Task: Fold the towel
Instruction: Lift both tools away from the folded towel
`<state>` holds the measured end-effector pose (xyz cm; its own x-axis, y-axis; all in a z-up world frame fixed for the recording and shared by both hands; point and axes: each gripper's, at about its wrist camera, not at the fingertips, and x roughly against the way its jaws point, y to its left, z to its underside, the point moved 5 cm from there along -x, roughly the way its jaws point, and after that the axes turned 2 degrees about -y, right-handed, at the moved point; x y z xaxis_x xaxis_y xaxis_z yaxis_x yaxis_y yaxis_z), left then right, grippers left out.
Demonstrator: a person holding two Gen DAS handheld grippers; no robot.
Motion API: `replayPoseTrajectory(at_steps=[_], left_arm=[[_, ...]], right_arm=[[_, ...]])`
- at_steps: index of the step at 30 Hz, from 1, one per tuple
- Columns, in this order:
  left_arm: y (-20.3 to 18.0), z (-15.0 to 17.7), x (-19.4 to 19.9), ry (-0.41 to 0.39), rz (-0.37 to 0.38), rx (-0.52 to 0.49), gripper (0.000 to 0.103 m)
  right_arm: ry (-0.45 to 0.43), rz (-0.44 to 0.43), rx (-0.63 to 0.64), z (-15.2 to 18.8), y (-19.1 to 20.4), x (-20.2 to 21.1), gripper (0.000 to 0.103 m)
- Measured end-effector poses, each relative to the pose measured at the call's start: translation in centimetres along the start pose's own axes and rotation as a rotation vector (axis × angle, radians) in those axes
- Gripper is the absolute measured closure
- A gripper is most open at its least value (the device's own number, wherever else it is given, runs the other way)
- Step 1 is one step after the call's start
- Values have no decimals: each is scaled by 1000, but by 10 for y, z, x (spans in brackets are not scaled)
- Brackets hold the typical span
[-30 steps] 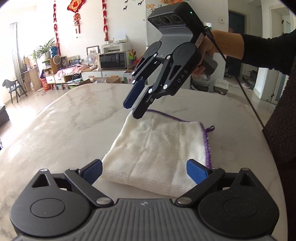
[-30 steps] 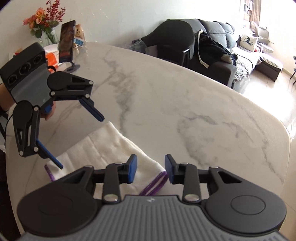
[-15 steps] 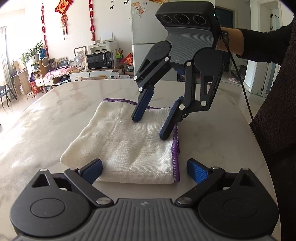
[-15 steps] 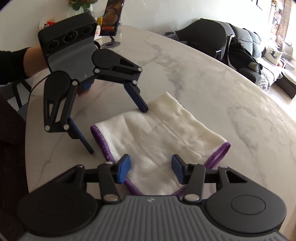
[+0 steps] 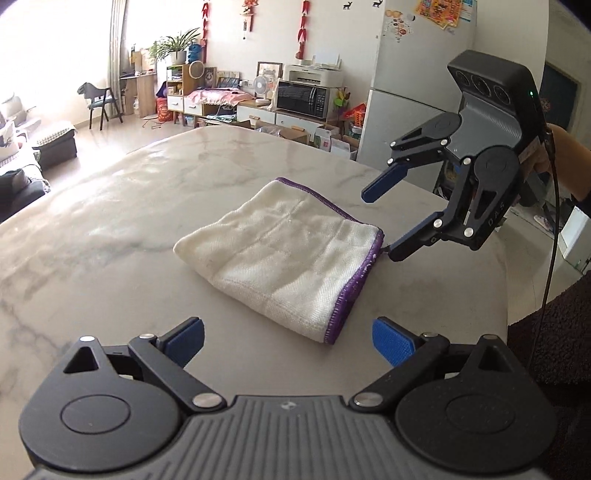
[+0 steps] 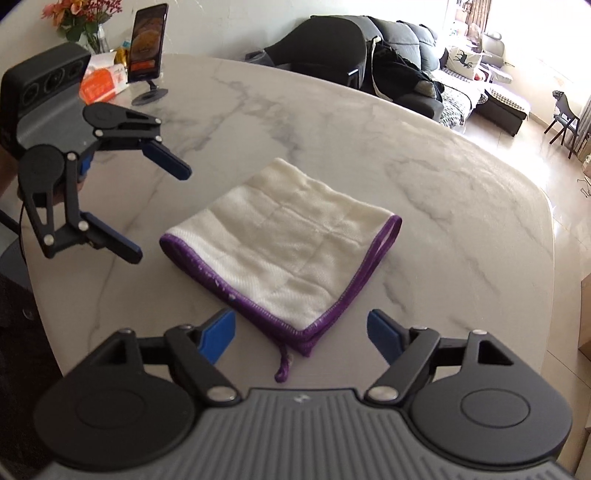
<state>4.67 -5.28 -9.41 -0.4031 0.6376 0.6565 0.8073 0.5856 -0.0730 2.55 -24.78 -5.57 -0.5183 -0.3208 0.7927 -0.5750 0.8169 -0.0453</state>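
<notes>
Fingers (image 6: 218, 334) spread, both grippers angled down beside folded towel (image 6: 291, 247)

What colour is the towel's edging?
Purple, on a cream towel; clearest in the right wrist view.

One folded white towel (image 6: 291, 243) with purple edging lies on one marble table (image 6: 461, 192), and one purple loop (image 6: 283, 363) hangs from its corner. Two grippers show, the left gripper (image 6: 162, 210) and the right gripper (image 5: 382, 221), each with two blue-padded fingers. At the table's far end stand one phone (image 6: 146, 40) on a stand, one orange box (image 6: 101, 83) and one vase of flowers (image 6: 83, 16).
</notes>
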Motion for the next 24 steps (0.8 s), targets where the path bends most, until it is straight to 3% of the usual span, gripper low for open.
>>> replayPoseTrajectory(at_steps=[4, 9, 17, 24], left_arm=[[-1, -1, -11, 39, -144, 6, 5], [15, -9, -9, 36, -181, 36, 5], [77, -20, -2, 19, -325, 173, 5], [107, -39, -4, 6, -426, 257, 5]], right_arm=[[-32, -15, -28, -3, 7, -13, 28], [-73, -10, -15, -23, 16, -28, 28], [-95, 16, -99, -61, 13, -58, 27], [-104, 55, -142, -92, 8, -82, 25]])
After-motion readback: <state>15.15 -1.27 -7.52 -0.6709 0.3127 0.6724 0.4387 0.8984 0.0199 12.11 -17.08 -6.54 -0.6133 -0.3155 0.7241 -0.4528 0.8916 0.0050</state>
